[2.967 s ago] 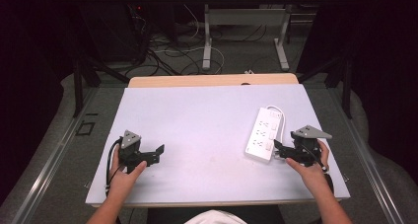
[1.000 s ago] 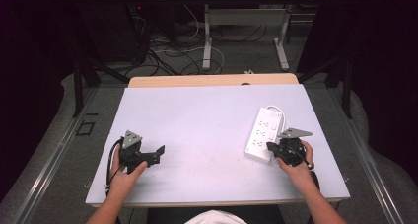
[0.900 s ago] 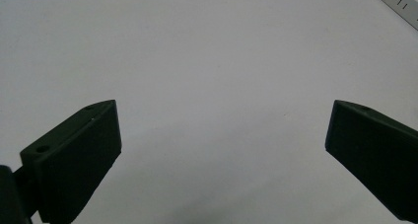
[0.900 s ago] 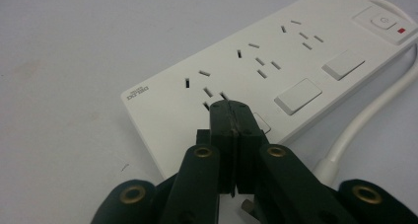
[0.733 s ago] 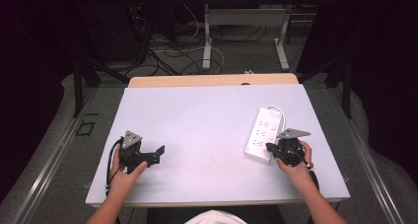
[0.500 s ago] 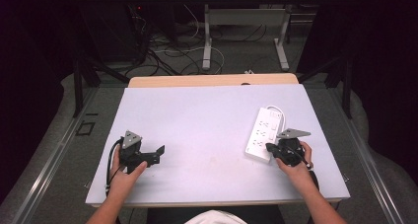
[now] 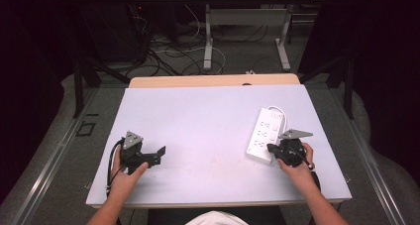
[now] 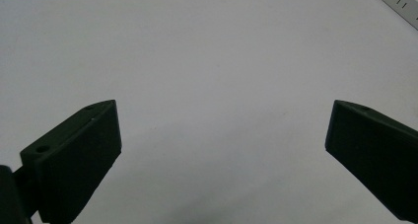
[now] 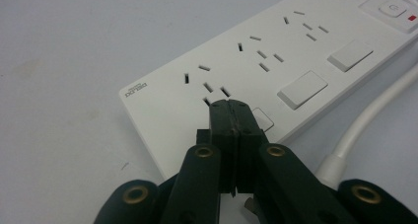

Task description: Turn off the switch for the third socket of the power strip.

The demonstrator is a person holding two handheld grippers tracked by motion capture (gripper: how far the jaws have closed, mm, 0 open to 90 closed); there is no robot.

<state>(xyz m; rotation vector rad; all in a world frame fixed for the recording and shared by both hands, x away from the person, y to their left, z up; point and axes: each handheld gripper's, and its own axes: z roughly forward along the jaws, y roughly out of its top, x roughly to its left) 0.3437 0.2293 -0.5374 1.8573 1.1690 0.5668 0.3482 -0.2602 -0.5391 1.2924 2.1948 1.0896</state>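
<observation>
A white power strip [image 7: 265, 131] lies on the right half of the pale table [image 7: 208, 116], its white cable [image 7: 277, 108] leaving the far end. My right gripper [image 7: 271, 148] is shut with nothing between its jaws. In the right gripper view its tips [image 9: 230, 103] sit over the near end of the strip [image 9: 246, 61], between a socket's slots and a partly hidden rocker switch [image 9: 263, 120]. Whether they touch the surface I cannot tell. My left gripper [image 7: 159, 153] rests on the table's left side, open, with bare table between its fingers [image 8: 79, 155].
Two more rocker switches [image 9: 301, 89] and a power button [image 9: 389, 8] run along the strip's right edge, and its cable [image 9: 365, 120] curves past my right gripper. A wooden strip [image 7: 213, 80] borders the table's far edge. Floor cables [image 7: 173, 51] and desk legs lie beyond.
My right gripper has moved left from beside the strip to its near end, and has held still over the last second. The left gripper has not moved.
</observation>
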